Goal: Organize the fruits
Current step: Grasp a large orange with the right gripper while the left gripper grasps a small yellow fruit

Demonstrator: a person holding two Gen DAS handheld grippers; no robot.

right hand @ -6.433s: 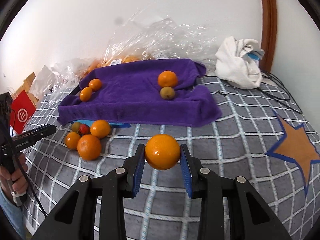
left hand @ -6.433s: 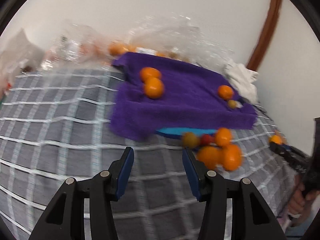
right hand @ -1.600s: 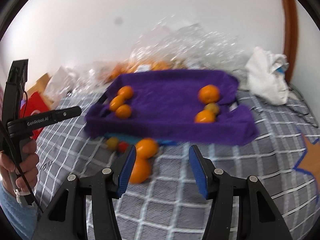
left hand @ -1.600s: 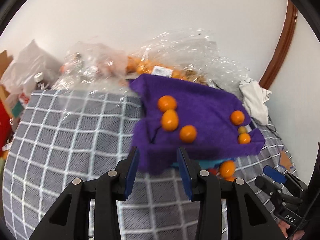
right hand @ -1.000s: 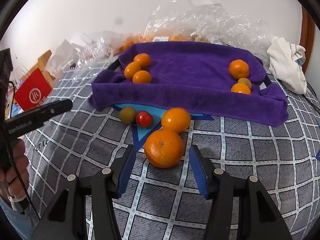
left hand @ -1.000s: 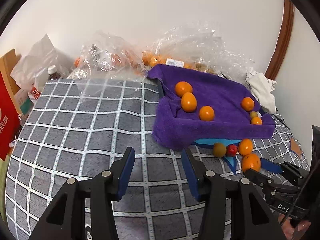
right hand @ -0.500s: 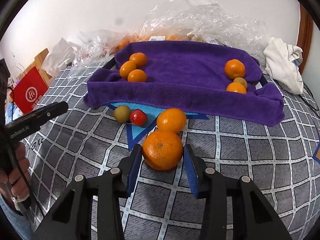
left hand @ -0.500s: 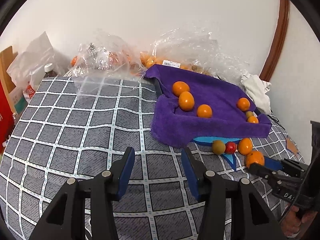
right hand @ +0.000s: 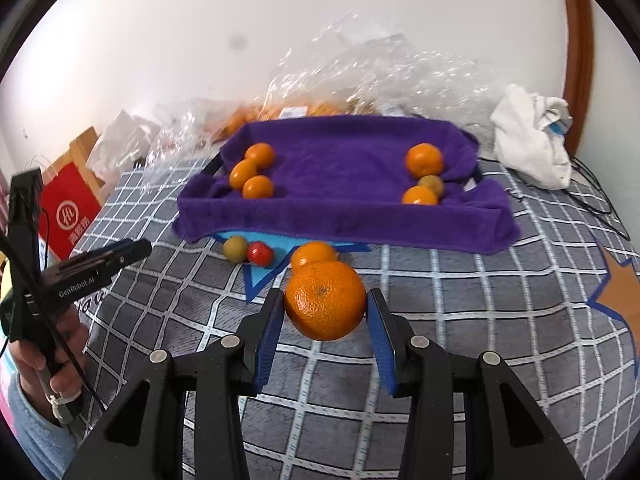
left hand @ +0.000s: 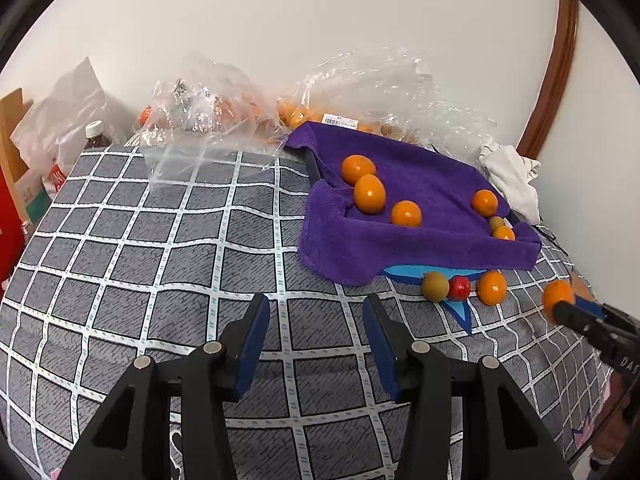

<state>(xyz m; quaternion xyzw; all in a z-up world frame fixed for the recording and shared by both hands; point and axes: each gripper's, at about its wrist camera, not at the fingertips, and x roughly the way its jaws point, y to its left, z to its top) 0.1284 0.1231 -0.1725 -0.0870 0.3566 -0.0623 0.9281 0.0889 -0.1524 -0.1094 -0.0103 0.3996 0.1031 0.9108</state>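
Note:
My right gripper [right hand: 325, 314] is shut on a large orange [right hand: 325, 296] and holds it just above the checked bedspread; from the left wrist view the same orange [left hand: 557, 294] shows at that gripper's tip. Behind it lie a smaller orange [right hand: 314, 251], a red fruit [right hand: 260, 253] and a greenish fruit [right hand: 235, 249]. Past them sits a tray lined with a purple towel [right hand: 344, 216], with three oranges [right hand: 251, 172] at its left end and two oranges and a greenish fruit [right hand: 431, 184] at its right end. My left gripper [left hand: 316, 316] hangs open and empty over the bedspread, left of the tray.
Clear plastic bags [left hand: 224, 104] with more fruit are heaped against the wall behind the tray. A white cloth [right hand: 532, 140] lies at the back right beside a brown door frame. A red paper bag [right hand: 68, 208] and a bottle [left hand: 94, 134] stand at the left.
The right gripper's jaws closed onto the large orange and lifted it off the bedspread, away from the smaller orange. The left gripper has hardly moved.

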